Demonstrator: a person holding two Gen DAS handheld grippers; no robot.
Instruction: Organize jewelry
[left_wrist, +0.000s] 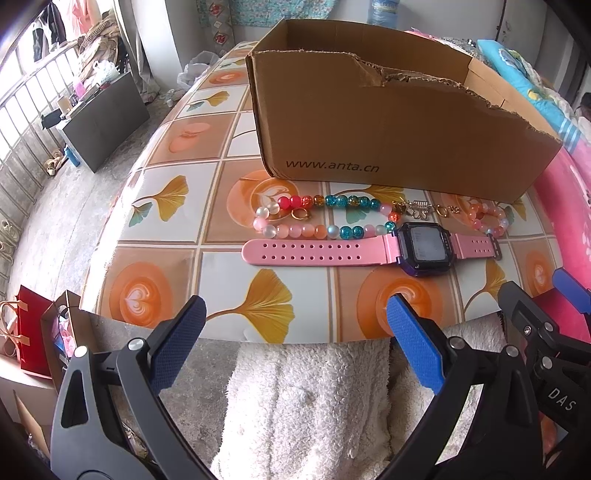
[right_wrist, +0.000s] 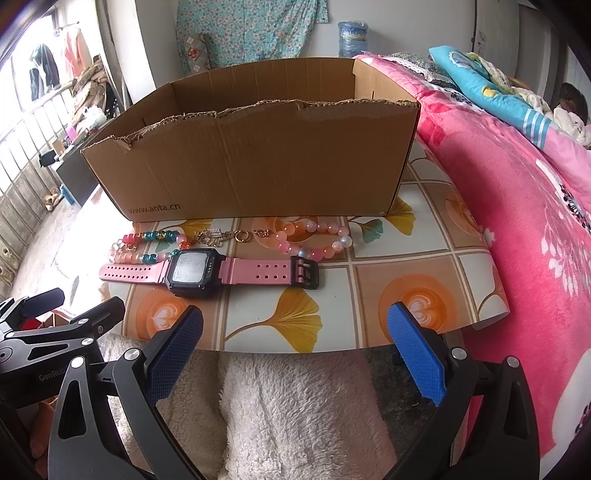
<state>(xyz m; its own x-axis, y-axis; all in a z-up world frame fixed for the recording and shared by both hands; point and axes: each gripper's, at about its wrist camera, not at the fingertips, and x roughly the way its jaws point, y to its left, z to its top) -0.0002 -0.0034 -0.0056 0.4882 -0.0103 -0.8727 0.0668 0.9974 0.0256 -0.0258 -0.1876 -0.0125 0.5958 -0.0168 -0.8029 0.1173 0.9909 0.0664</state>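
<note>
A pink-strapped digital watch (left_wrist: 354, 250) (right_wrist: 207, 272) lies flat on the tiled tablecloth in front of a torn cardboard box (left_wrist: 369, 122) (right_wrist: 258, 158). Behind the watch lie a long bead strand (left_wrist: 325, 218) (right_wrist: 147, 245) in pink, teal and amber, a gold ring (left_wrist: 300, 214), small gold charms (left_wrist: 421, 208) (right_wrist: 221, 235) and a pink bead bracelet (left_wrist: 489, 219) (right_wrist: 317, 240). My left gripper (left_wrist: 295, 339) hangs open at the table's near edge, holding nothing. My right gripper (right_wrist: 295, 343) is open too, near the same edge, right of the watch face.
The table (left_wrist: 166, 206) (right_wrist: 424, 266) ends just ahead of both grippers. A white fleecy cloth (left_wrist: 306, 406) (right_wrist: 303, 406) lies below. A pink floral blanket (right_wrist: 517, 221) rises at the right. Bags (left_wrist: 33, 332) and a dark cabinet (left_wrist: 99, 122) stand on the floor at left.
</note>
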